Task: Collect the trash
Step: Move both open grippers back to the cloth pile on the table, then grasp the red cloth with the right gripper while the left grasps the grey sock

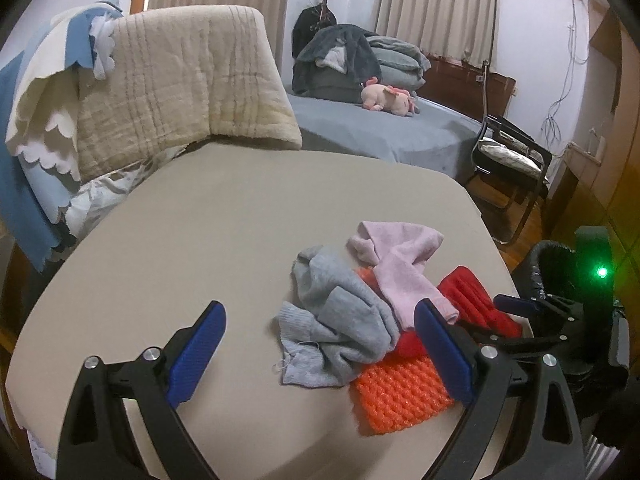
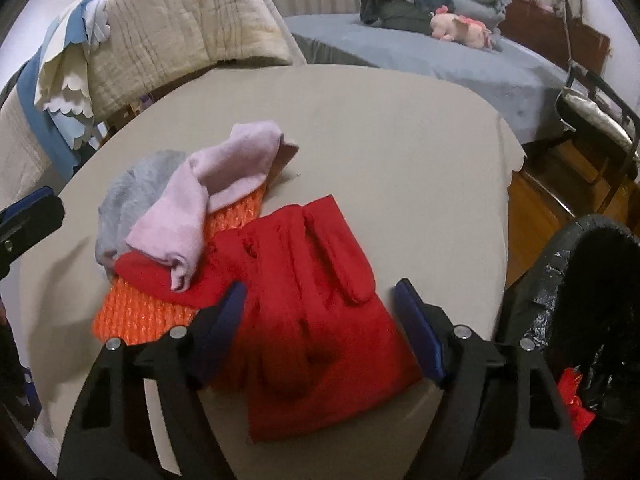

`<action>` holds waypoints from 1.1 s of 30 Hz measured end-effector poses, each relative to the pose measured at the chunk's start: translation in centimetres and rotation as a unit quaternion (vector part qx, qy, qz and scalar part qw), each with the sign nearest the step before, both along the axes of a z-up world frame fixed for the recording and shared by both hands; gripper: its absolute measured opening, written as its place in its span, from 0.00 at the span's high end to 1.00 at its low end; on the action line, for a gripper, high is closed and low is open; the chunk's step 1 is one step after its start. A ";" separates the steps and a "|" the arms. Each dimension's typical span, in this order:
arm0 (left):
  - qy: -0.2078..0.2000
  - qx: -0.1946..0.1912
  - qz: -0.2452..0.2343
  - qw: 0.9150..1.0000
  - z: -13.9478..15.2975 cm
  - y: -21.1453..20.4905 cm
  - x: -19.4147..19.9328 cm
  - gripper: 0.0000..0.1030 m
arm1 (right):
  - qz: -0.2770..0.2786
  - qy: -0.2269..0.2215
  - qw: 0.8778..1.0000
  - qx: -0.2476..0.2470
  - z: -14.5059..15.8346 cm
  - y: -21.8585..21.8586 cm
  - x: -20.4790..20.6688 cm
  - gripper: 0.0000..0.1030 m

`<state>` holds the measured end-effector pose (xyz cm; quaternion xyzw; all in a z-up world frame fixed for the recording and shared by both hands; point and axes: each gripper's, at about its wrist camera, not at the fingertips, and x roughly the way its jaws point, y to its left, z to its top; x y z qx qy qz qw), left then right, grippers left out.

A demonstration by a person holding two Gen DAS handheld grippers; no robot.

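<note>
Straddling the red glove [image 2: 316,312] with blue pads parted and off the cloth, right gripper [image 2: 320,328] above the beige table [image 2: 380,128]; glove fingers pointing away, long axis running from the gripper toward the far edge, beside the black bin [image 2: 592,280]. Left gripper [image 1: 320,344] wide open, nothing clasped, around the grey sock [image 1: 340,320].

This is a bedroom in a home. A bed [image 1: 372,128] with a grey sheet carries folded blankets [image 1: 396,56] and a pink plush toy [image 1: 390,98], and long curtains [image 1: 436,4] hang behind. Quilts [image 1: 176,80] hang beside the tabletop [image 1: 192,240].
</note>
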<state>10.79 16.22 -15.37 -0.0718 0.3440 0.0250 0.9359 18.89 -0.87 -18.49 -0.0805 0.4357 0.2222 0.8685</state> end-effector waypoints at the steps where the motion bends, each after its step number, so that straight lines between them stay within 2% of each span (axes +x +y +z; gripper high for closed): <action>1: 0.001 0.000 -0.001 1.000 -0.1 -0.1 0.1 0.10 | 0.005 0.000 1.000 -0.001 0.0 0.1 -0.1 0.42; 5: 0.006 -0.004 -0.002 1.000 -0.5 -0.2 0.5 0.10 | 0.027 0.003 1.000 0.008 0.4 0.3 -0.4 0.77; 8: 0.008 -0.005 -0.002 1.000 -0.7 -0.2 0.8 0.10 | 0.031 0.007 0.999 0.017 0.7 0.5 -0.4 0.86; 14: 0.013 -0.008 -0.003 1.000 -1.0 -0.1 1.7 0.12 | 0.012 -0.008 0.998 0.057 2.9 -1.2 -0.7 0.87; 16: 0.016 -0.010 -0.006 1.000 -1.2 -0.3 2.1 0.16 | 0.006 -0.008 0.998 0.063 3.3 -1.6 -0.5 0.87; 24: 0.032 -0.027 -0.021 0.999 -2.5 -0.9 4.1 0.25 | -0.008 -0.003 0.998 0.057 2.9 -1.9 0.2 0.87; 26: 0.040 -0.030 -0.023 0.998 -2.9 -0.9 4.6 0.34 | -0.008 -0.003 0.998 0.057 2.9 -1.8 0.2 0.87; 31: 0.052 -0.063 -0.024 0.996 -3.5 -0.1 4.9 0.66 | -0.001 -0.012 0.998 0.058 3.7 -1.6 -0.1 0.87; 33: 0.049 -0.069 -0.022 0.996 -3.4 0.3 4.5 0.71 | 0.000 -0.016 0.998 0.062 4.2 -1.6 -0.3 0.87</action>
